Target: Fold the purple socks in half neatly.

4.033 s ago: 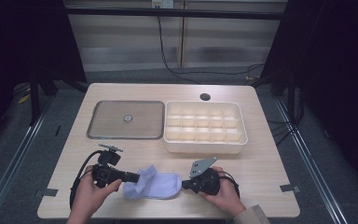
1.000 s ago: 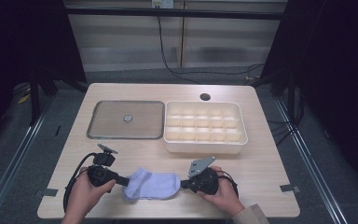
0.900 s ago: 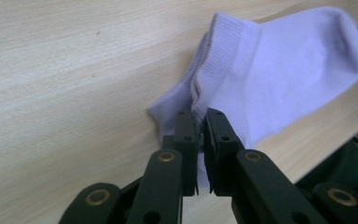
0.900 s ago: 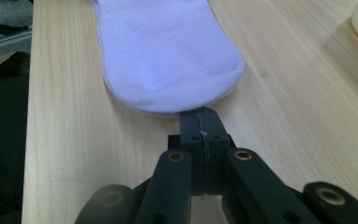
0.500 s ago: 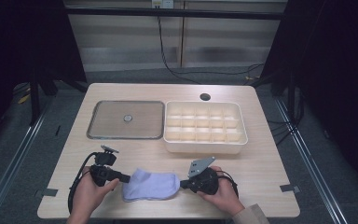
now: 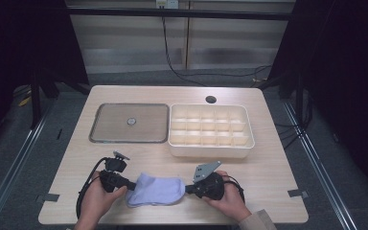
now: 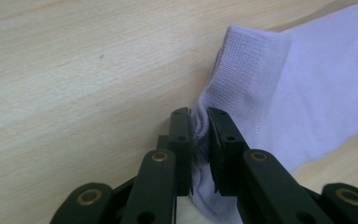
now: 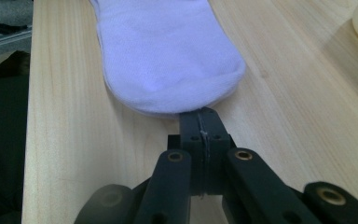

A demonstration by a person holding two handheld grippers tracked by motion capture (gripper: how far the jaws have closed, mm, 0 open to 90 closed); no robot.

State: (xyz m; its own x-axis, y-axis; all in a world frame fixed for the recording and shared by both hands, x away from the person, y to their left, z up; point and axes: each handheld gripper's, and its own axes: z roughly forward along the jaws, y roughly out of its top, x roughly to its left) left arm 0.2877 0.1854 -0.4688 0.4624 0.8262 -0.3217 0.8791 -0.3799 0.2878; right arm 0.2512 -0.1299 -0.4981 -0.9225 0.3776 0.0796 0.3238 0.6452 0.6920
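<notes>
I see the sock [image 7: 303, 84] as soft lilac knit cloth, finely ribbed at its cuff. The table [image 6: 268, 167] looks like pale matt wood-grain laminate. At my twelve o'clock, the tray [image 6: 129, 140] seems dull metal, the divided box [image 6: 211, 149] smooth cream plastic.

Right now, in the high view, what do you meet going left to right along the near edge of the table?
Left hand → left tongs → sock → right tongs → right hand.
</notes>
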